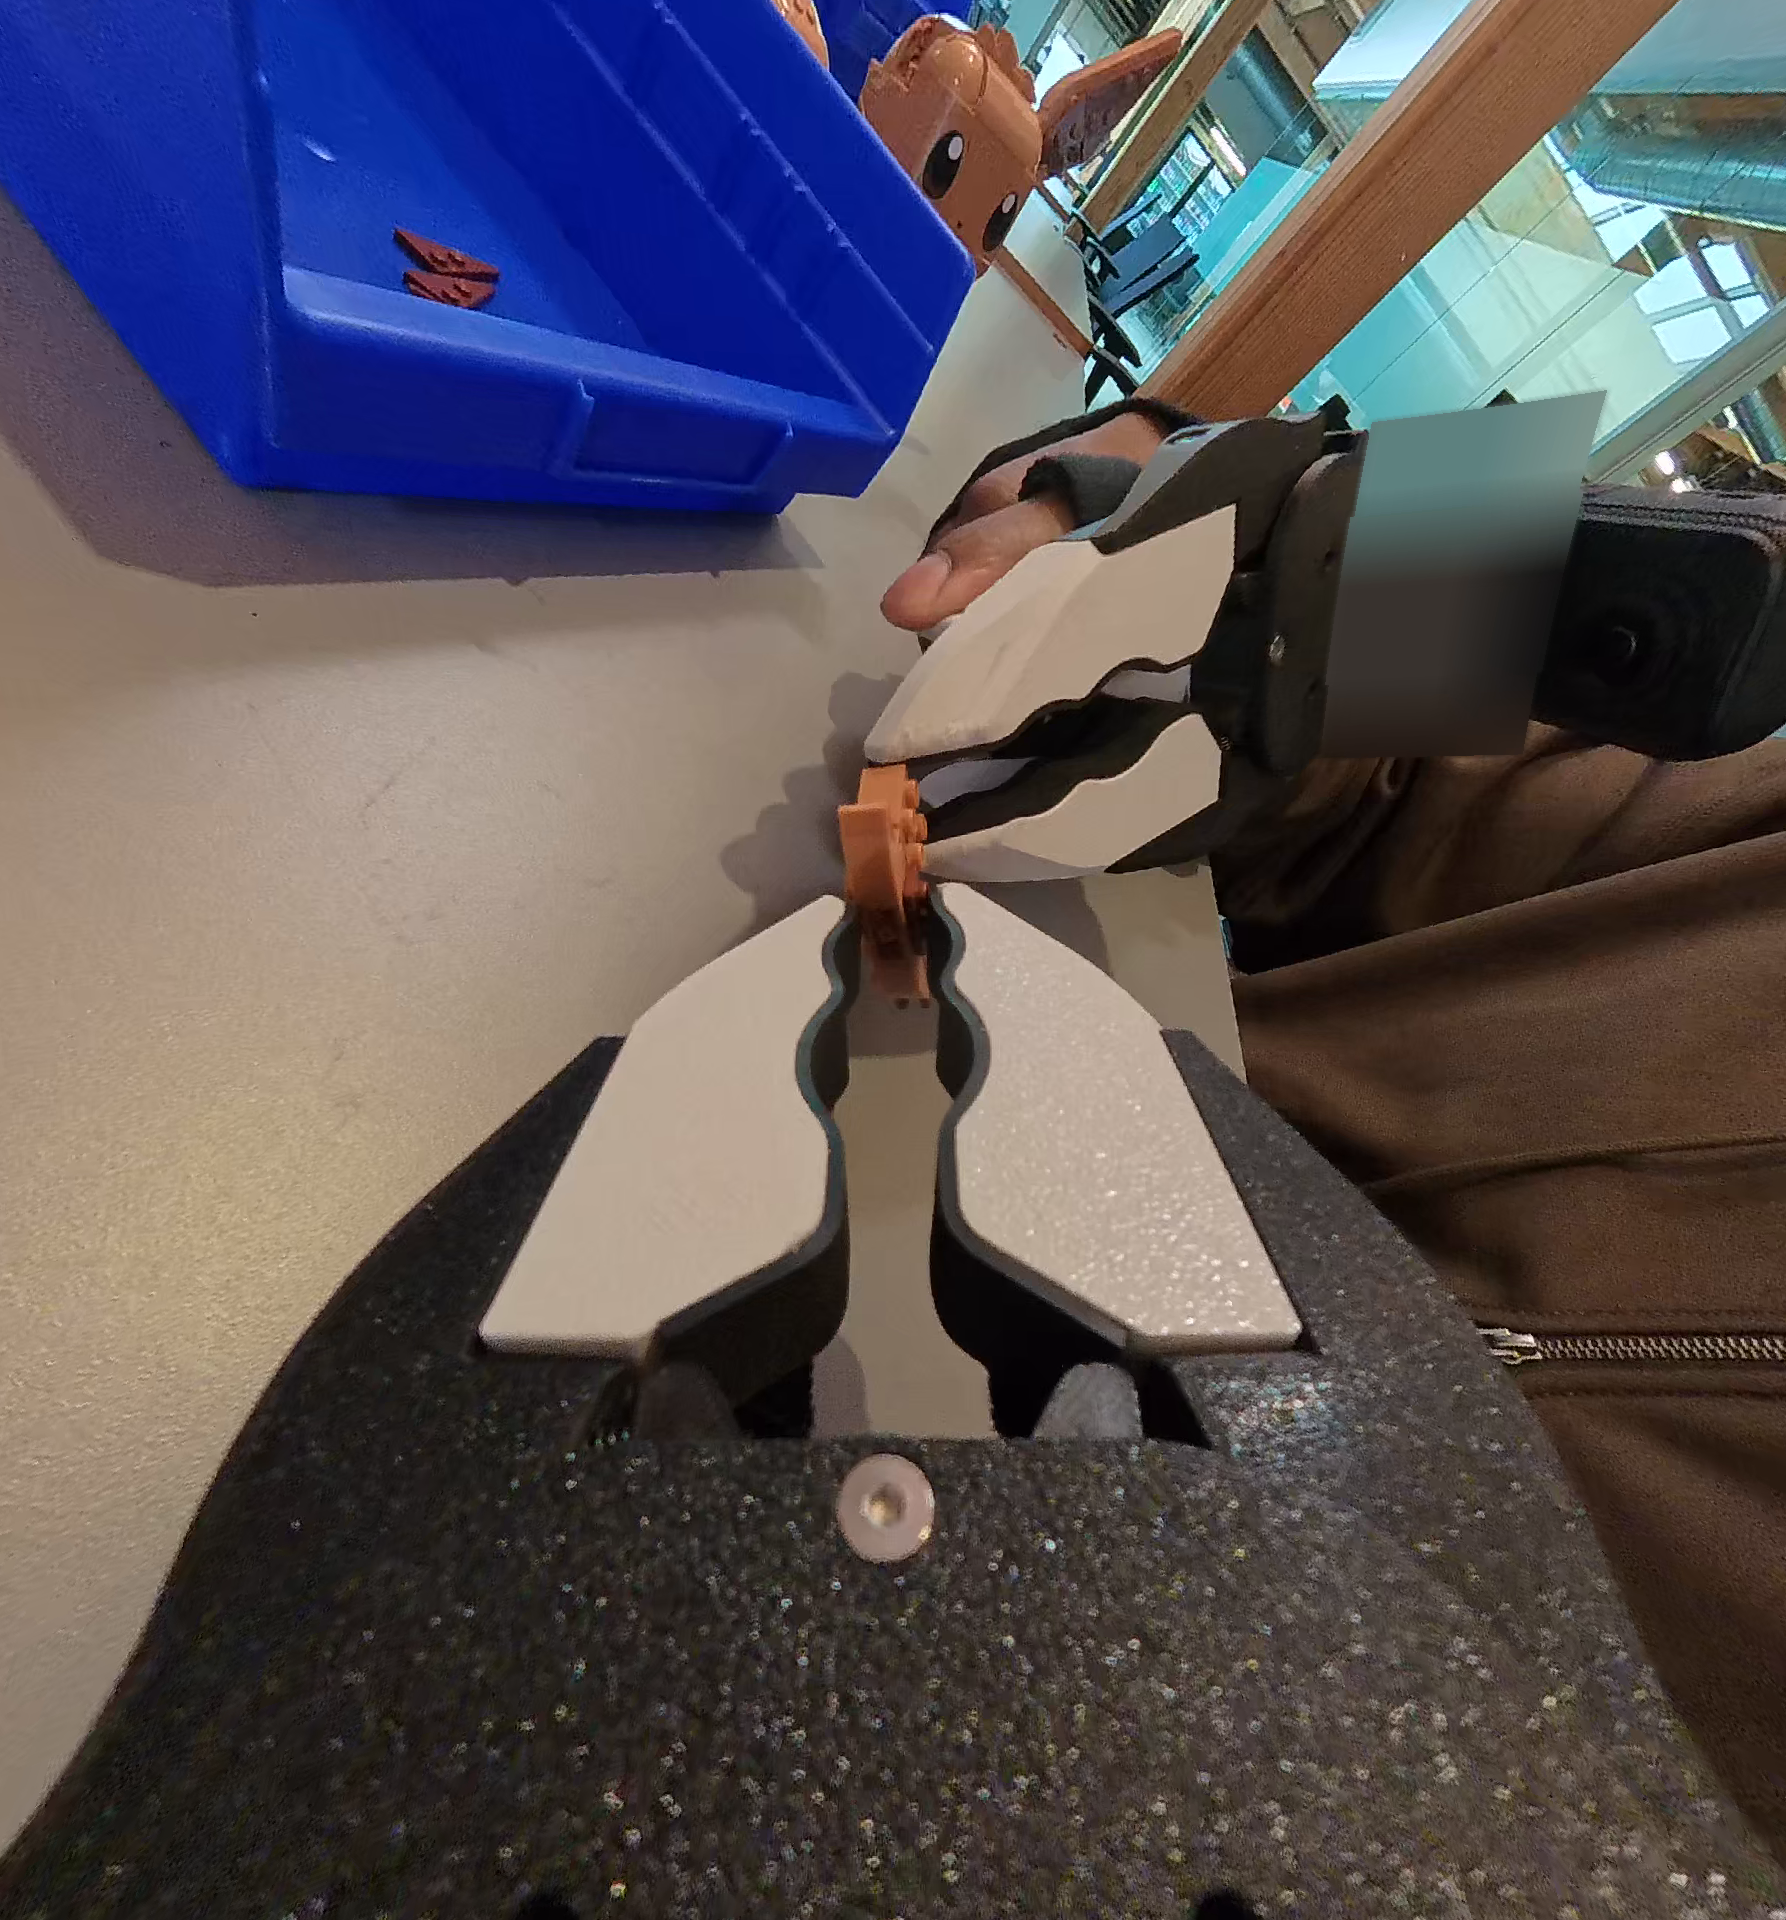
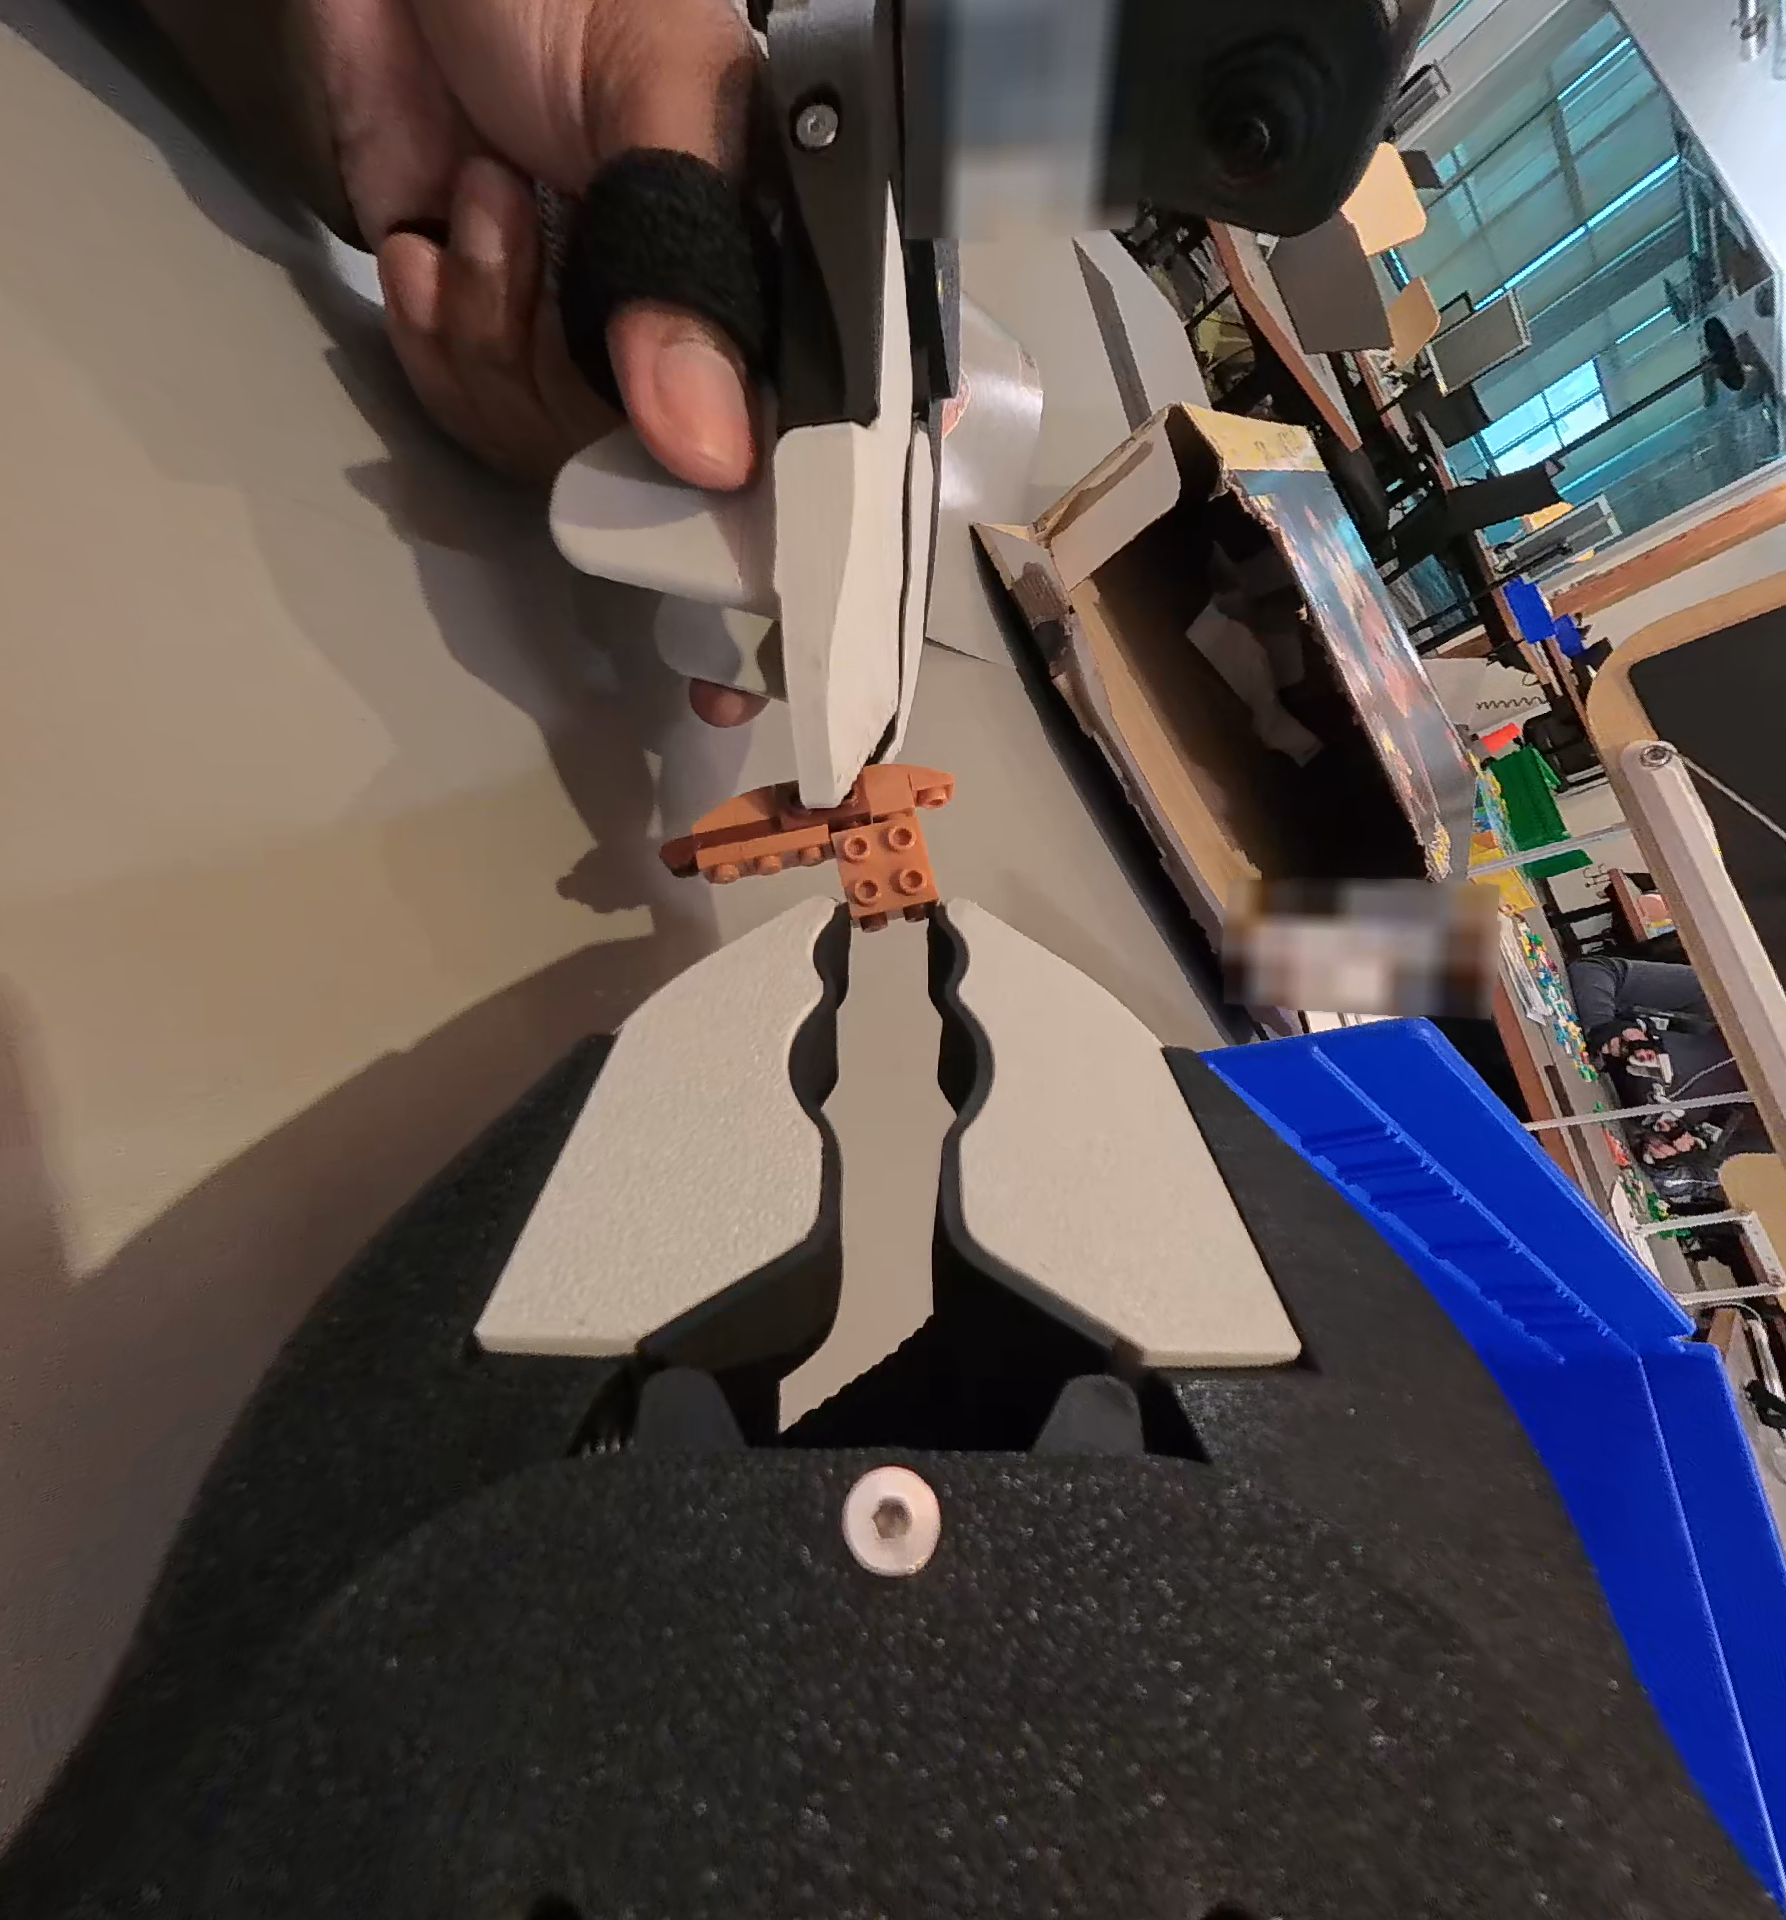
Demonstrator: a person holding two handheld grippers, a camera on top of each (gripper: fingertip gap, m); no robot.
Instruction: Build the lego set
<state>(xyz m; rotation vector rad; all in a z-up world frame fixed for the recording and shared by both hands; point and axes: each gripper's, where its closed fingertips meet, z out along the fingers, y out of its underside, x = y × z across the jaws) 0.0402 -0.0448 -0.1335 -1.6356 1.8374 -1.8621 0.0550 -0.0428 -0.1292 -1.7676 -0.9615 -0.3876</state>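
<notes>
My left gripper (image 1: 889, 920) is shut on a small brown and orange brick assembly (image 1: 897, 961), held on edge above the grey table (image 1: 297, 883). In the right wrist view the left gripper (image 2: 847, 784) comes down from above, pinching the middle of that long curved assembly (image 2: 764, 831). My right gripper (image 2: 889, 920) is shut on a small orange square brick with studs (image 2: 884, 868), which presses against the assembly's right end. In the left wrist view the right gripper (image 1: 915, 805) reaches in from the right with both fingertips on the orange brick (image 1: 868, 842).
A blue bin (image 1: 556, 416) at the upper left holds two dark red wedge plates (image 1: 447, 275). A brown brick-built figure head (image 1: 972, 145) stands behind it. An open cardboard box (image 2: 1232, 644) lies on the table. A blue bin's side (image 2: 1491, 1247) is close on my right. Left and right tips are no more than a few centimetres apart.
</notes>
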